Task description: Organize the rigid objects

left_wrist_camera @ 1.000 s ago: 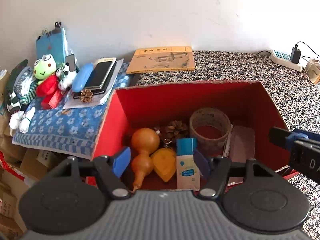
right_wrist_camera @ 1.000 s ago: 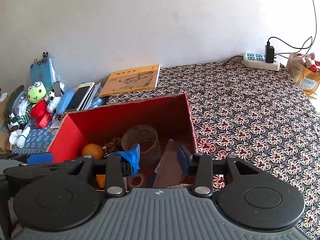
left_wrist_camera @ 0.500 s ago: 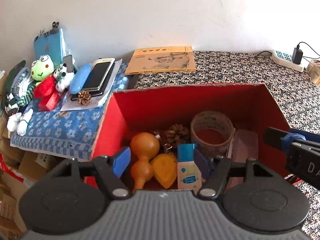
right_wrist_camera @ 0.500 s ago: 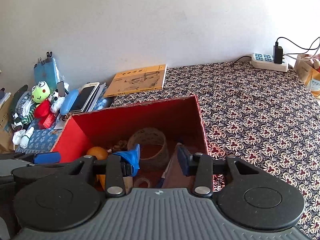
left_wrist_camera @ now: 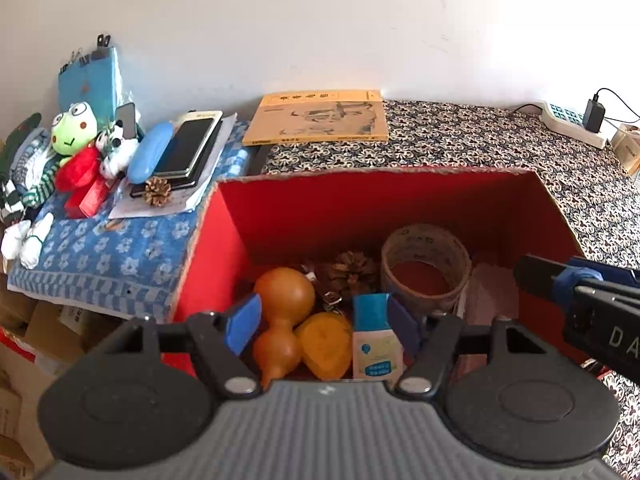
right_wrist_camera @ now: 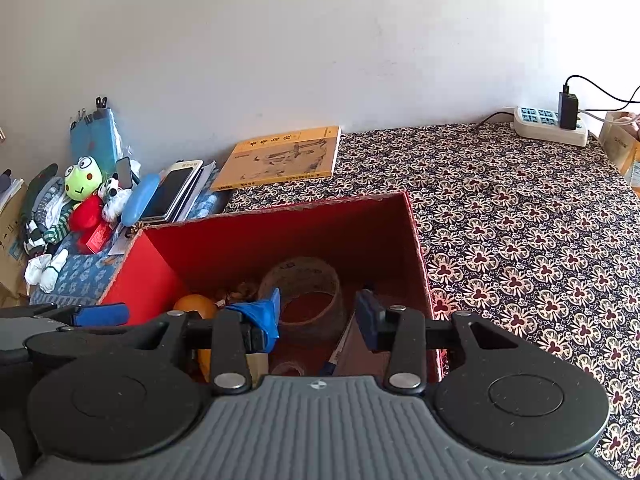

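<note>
Floral tablecloth (right_wrist_camera: 540, 240); red box (left_wrist_camera: 400, 196) w/ gourd (left_wrist_camera: 282, 312).

Bright daylight from right, fisheye-curved edges, sharp.

An open red cardboard box (left_wrist_camera: 224, 264) holds the rigid things. At its 9 o'clock side lies an orange-brown wooden gourd (left_wrist_camera: 282, 312), touching a yellow waxy lump (left_wrist_camera: 326, 344). Beside that stands a white bottle with a blue cap (left_wrist_camera: 374, 340). Toward 12 o'clock sit a brown pinecone (left_wrist_camera: 352, 270) and a wide tan tape roll (left_wrist_camera: 426, 266), hole up.
</note>
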`<state>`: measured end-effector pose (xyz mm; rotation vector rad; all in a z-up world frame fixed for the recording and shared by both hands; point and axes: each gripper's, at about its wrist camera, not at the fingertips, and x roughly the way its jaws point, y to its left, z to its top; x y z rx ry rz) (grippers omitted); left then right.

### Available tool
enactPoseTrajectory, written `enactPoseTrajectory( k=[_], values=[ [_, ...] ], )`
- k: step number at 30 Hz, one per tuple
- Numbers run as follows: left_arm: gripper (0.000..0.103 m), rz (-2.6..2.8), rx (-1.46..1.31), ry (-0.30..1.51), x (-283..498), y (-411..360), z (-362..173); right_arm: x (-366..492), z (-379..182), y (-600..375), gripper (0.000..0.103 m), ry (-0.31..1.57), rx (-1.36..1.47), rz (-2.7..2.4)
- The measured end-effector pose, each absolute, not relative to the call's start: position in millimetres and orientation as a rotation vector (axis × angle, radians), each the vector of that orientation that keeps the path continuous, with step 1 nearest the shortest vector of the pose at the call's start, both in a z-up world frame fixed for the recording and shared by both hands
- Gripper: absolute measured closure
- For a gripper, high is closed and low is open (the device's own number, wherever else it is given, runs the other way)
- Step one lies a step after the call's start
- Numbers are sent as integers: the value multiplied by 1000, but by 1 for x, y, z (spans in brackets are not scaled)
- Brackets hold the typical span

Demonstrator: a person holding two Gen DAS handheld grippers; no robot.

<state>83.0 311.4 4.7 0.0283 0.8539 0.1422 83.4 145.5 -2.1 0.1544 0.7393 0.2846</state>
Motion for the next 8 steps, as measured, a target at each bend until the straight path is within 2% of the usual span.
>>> enactPoseTrajectory(
  k=[8],
  values=[
    [34,167,25,836,83,315,6,85,-3,147,78,735,148,298]
  ],
)
